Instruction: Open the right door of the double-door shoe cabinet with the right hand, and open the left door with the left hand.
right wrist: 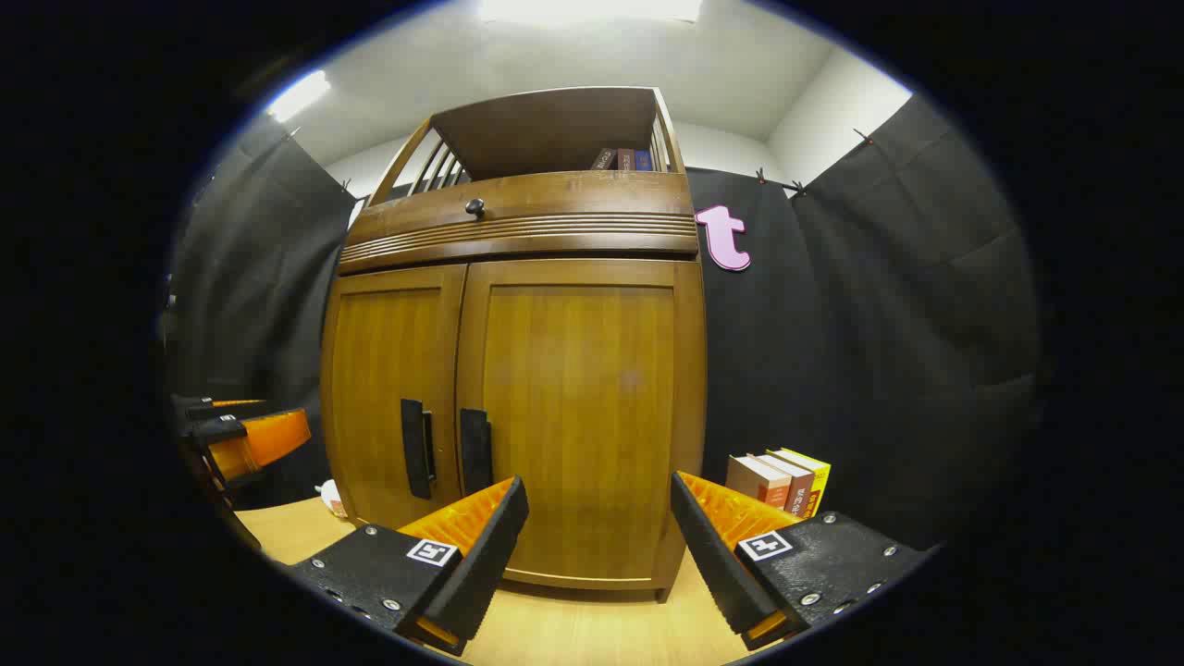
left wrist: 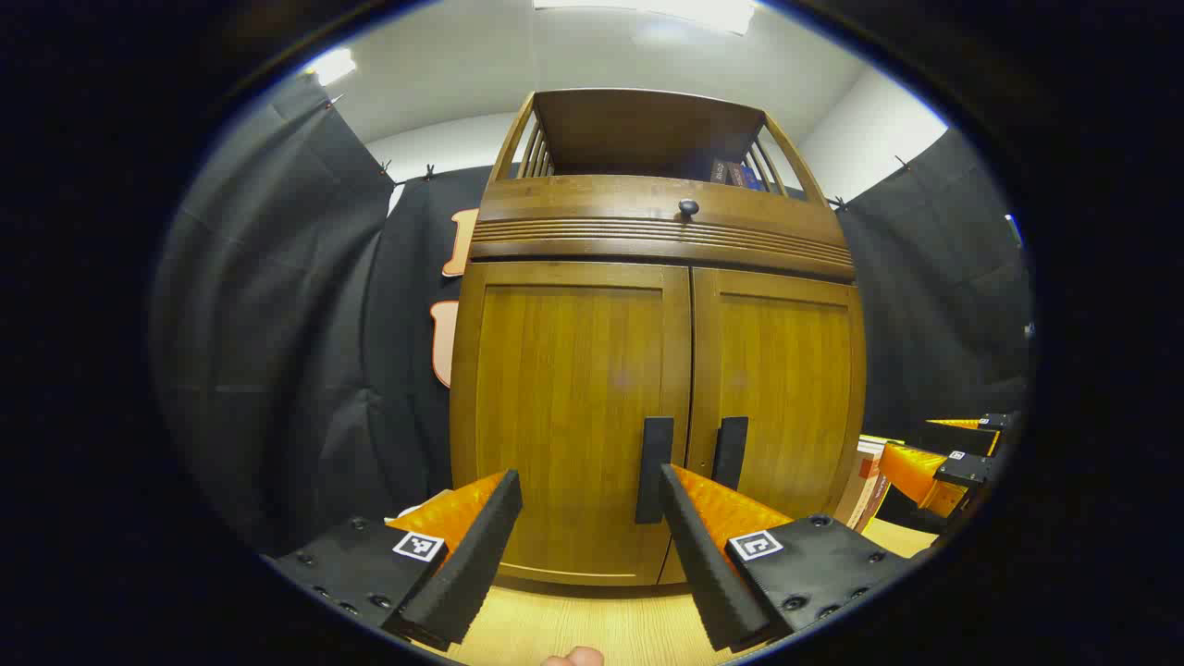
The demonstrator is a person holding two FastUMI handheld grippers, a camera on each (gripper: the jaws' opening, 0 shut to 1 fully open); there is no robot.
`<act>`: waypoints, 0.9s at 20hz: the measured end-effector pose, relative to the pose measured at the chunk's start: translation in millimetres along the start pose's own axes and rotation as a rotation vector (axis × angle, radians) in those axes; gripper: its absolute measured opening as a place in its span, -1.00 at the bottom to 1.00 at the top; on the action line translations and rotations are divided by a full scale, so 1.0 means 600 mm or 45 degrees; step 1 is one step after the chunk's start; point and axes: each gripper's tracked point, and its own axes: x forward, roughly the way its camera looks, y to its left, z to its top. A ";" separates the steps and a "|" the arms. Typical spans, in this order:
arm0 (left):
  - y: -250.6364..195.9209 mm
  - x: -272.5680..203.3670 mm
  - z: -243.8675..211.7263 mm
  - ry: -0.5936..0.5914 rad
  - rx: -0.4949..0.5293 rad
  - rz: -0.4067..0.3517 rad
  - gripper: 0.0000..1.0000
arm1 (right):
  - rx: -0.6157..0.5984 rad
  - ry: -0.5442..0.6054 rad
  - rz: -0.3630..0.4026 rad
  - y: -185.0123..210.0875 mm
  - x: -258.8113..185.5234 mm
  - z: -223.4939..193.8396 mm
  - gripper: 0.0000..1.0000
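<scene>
Both grippers gape empty, short of the closed shoe cabinet (left wrist: 661,370): the left gripper (left wrist: 592,546) faces the left door (left wrist: 573,407), the right gripper (right wrist: 597,546) the right door (right wrist: 583,407). The cabinet's base is cut off behind the fingers.

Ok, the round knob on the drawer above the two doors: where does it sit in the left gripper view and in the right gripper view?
Left gripper view: the round knob sits upper centre, on the drawer front above the seam between the two closed doors.
Right gripper view: the round knob sits upper left of centre, again above the door seam.
Shared landmark: the pair of dark vertical door handles flanking the seam.
</scene>
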 end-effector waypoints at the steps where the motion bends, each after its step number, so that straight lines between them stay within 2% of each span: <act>1: -0.001 -0.002 0.002 0.001 -0.004 -0.003 0.84 | 0.009 -0.006 0.001 0.002 -0.001 0.004 0.89; 2: -0.003 -0.004 0.004 0.004 -0.008 -0.009 0.84 | 0.023 -0.002 0.005 0.003 -0.004 0.004 0.89; 3: -0.006 -0.007 0.008 -0.001 -0.011 -0.017 0.84 | 0.036 0.003 0.013 0.006 -0.006 0.005 0.99; 4: -0.008 -0.011 0.012 -0.006 -0.007 -0.027 0.84 | 0.038 0.007 0.023 0.009 -0.010 0.007 0.89; 5: -0.008 -0.016 0.016 -0.017 0.002 -0.030 0.84 | 0.026 0.001 0.030 0.010 -0.012 0.010 0.89; 6: -0.009 -0.020 0.021 -0.027 0.005 -0.029 0.84 | 0.001 0.005 0.038 0.011 -0.014 0.008 0.99; 7: -0.013 -0.025 0.023 -0.032 0.006 -0.028 0.84 | -0.023 0.021 0.036 0.007 -0.017 0.000 0.89; 11: -0.029 -0.041 0.023 -0.030 -0.033 -0.057 0.84 | -0.006 0.031 0.062 0.012 -0.036 0.002 0.89; 12: -0.026 -0.043 0.024 -0.036 -0.040 -0.056 0.92 | -0.009 0.022 0.058 0.009 -0.041 0.006 0.99; 13: -0.020 -0.043 0.022 -0.039 -0.032 -0.049 0.92 | -0.021 0.009 0.053 0.006 -0.043 0.009 0.89; 14: -0.013 -0.043 0.022 -0.038 -0.014 -0.039 0.92 | -0.037 0.003 0.043 0.003 -0.046 0.011 0.99; 15: -0.007 -0.043 0.025 -0.042 0.003 -0.023 0.83 | -0.046 0.001 0.039 0.002 -0.047 0.011 0.89; 16: -0.001 -0.042 0.030 -0.056 0.014 -0.014 0.83 | -0.048 0.000 0.041 0.006 -0.049 0.010 0.99; 17: 0.002 -0.042 0.035 -0.067 0.019 -0.007 0.83 | -0.041 -0.002 0.041 0.009 -0.051 0.010 0.99; 18: 0.006 -0.043 0.036 -0.068 0.021 0.002 0.83 | -0.031 -0.003 0.048 0.014 -0.052 0.010 0.89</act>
